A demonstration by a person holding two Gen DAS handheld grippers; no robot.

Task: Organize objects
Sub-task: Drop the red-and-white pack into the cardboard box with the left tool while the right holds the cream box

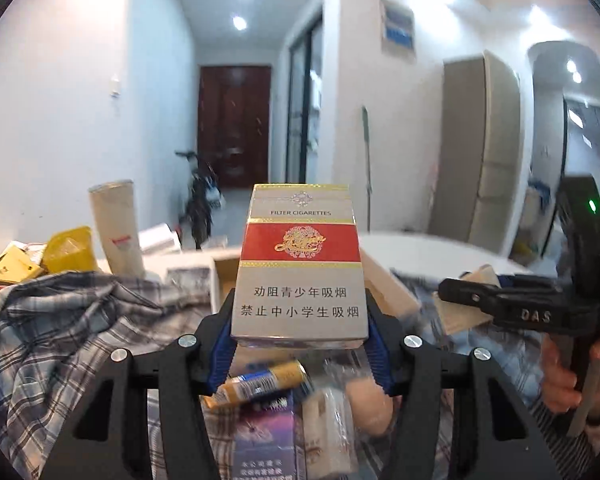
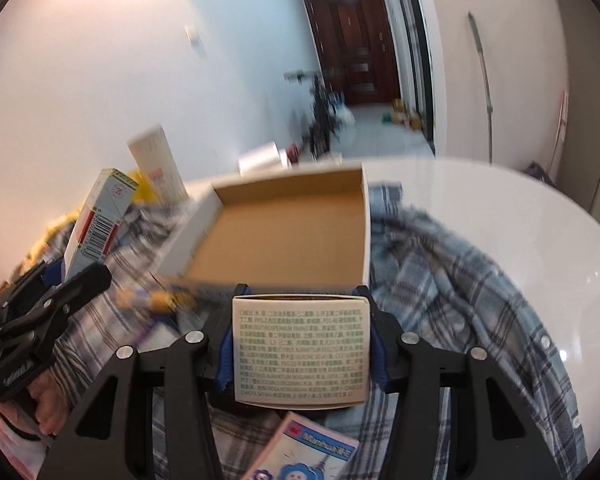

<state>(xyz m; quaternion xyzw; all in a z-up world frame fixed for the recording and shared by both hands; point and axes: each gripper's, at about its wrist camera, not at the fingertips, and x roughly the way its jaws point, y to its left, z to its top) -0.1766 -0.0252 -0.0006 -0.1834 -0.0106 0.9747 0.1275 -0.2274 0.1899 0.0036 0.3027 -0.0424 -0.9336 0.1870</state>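
The left hand-held gripper (image 1: 300,312) grips a cigarette pack (image 1: 300,264) upright above the clutter; the right hand-held gripper (image 2: 300,344) clamps a small printed carton (image 2: 300,350) just near the open cardboard box (image 2: 284,232). Lower each level into the box, releasing only once seated.

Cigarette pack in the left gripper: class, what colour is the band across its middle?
Red with a gold emblem, edged in gold, on the silver-grey cigarette pack. The left wrist view shows it best.
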